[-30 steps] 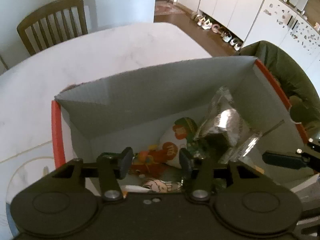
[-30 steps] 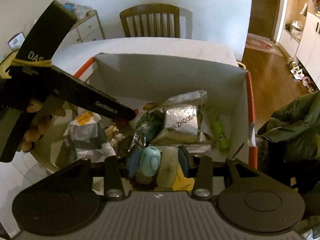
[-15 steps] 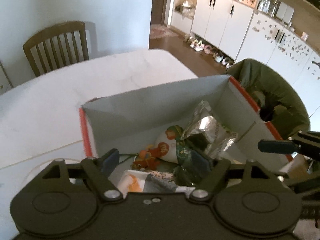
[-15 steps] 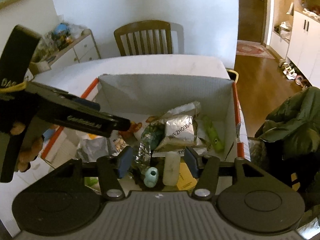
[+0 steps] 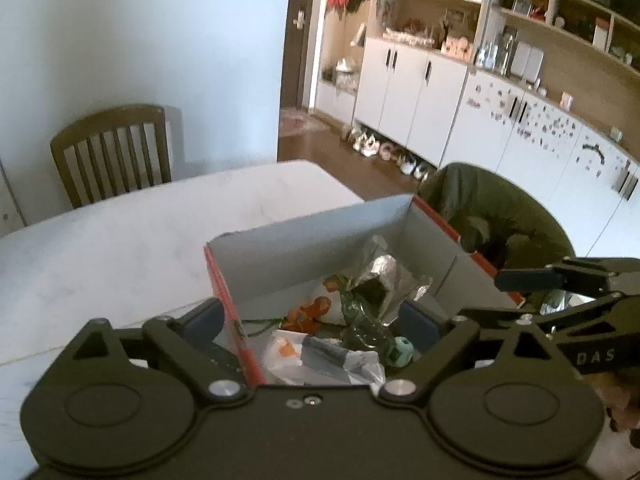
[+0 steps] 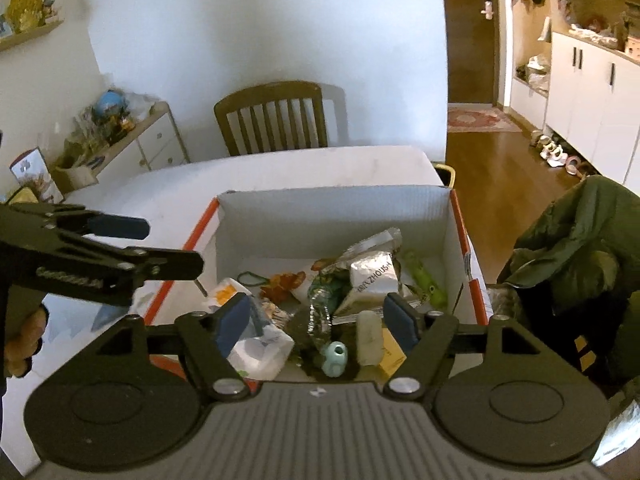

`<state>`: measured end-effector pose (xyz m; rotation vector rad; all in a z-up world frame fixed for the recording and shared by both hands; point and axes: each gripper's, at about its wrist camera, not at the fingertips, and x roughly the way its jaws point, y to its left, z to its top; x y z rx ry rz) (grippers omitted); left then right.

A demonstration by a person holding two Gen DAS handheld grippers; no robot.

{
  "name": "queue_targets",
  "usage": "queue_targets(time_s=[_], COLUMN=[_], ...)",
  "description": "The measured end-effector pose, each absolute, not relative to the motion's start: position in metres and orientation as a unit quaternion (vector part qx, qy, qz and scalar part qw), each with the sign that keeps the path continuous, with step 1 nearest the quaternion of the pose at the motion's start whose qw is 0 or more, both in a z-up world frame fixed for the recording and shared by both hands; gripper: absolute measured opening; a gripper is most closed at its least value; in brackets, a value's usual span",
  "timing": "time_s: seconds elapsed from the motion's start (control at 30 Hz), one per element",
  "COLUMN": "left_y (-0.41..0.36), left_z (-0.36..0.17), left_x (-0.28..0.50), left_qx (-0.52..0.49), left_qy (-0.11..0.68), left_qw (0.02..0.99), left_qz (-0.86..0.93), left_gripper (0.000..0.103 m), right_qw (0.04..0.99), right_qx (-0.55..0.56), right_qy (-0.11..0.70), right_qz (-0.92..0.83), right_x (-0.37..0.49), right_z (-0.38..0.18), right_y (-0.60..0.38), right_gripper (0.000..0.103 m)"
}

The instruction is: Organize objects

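Hovering: both claws above the box, gripping nothing
Left claw [image 5: 310, 316]: spread wide, straddling the box's red wall
Right claw [image 6: 318, 320]: spread wide, empty, over the clutter
Box [image 6: 332, 204]: red outside, grey inside, standing on the white counter [image 6: 280, 164]
Contents: foil packet [image 6: 374, 276] at 12 o'clock from the right claw, teal piece [image 6: 335, 358] at 6, green toy [image 6: 426, 280] at 2
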<state>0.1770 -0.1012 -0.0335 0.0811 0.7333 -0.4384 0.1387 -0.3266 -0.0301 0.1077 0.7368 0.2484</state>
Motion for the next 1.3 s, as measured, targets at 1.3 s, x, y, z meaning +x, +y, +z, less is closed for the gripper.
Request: queue_targets(time_s=[1.3], left_y=[-0.023], left_z=[-0.012], left_x=[0.088], left_qx=[0.038], left_qy=[0.282], left_qw=[0.917], left_qz=[-0.279], left_gripper=[0.103], right_qw=[0.951], right_qx=[0.104], right_qy=[0.288], right_qz=[0.028], right_x=[0.028], right_z=[0.001], right_y=[-0.255], right_gripper=[0.085])
